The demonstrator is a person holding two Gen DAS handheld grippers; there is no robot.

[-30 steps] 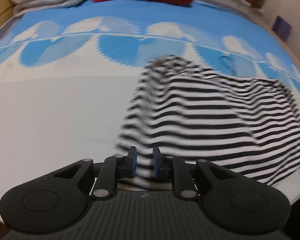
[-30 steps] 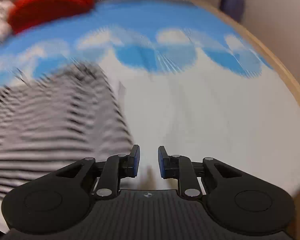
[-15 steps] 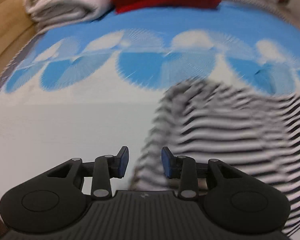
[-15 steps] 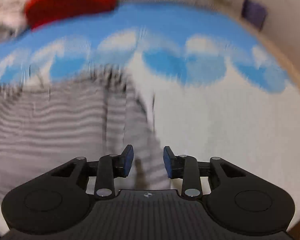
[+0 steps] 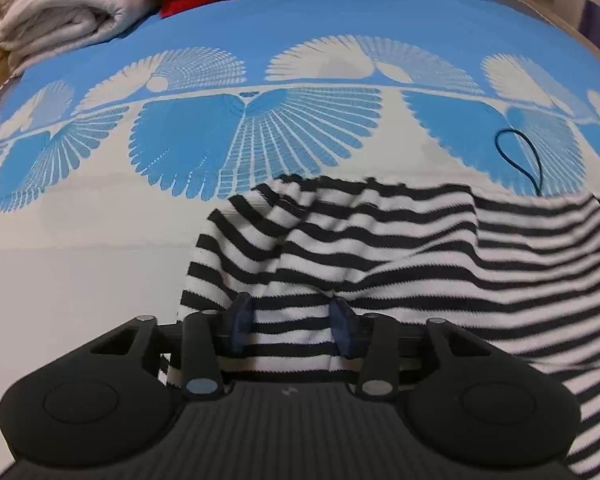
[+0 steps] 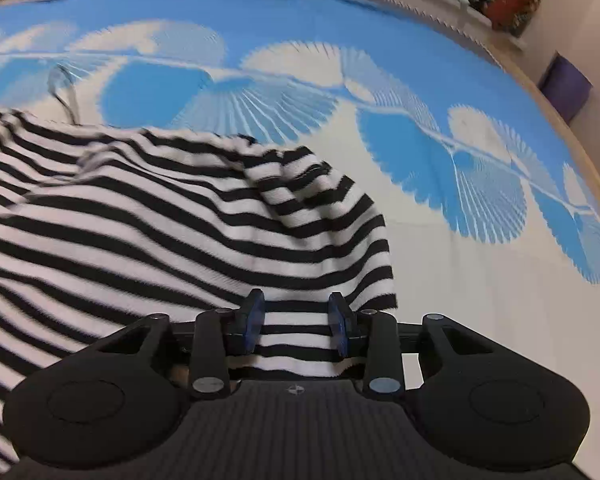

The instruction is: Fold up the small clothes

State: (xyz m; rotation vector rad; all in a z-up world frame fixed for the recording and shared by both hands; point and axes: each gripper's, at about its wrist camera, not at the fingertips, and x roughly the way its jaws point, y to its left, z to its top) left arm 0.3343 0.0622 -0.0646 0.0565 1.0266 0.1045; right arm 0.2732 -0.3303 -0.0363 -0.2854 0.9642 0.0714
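Your left gripper (image 5: pixel 290 326) and right gripper (image 6: pixel 296 326) have just been opening; both stand apart over the striped shirt (image 5: pixel 420 264), gripping nothing; it lies on the bedsheet (image 5: pixel 80 280), long axis running between your hands, each equally near its end.

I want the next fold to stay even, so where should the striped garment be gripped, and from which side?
Probably the near hem of the striped garment, one corner per gripper, from the near side. The left gripper and right gripper have just been opening; hem cloth lies between each one's fingers, unpinched, and the far edge is rumpled.
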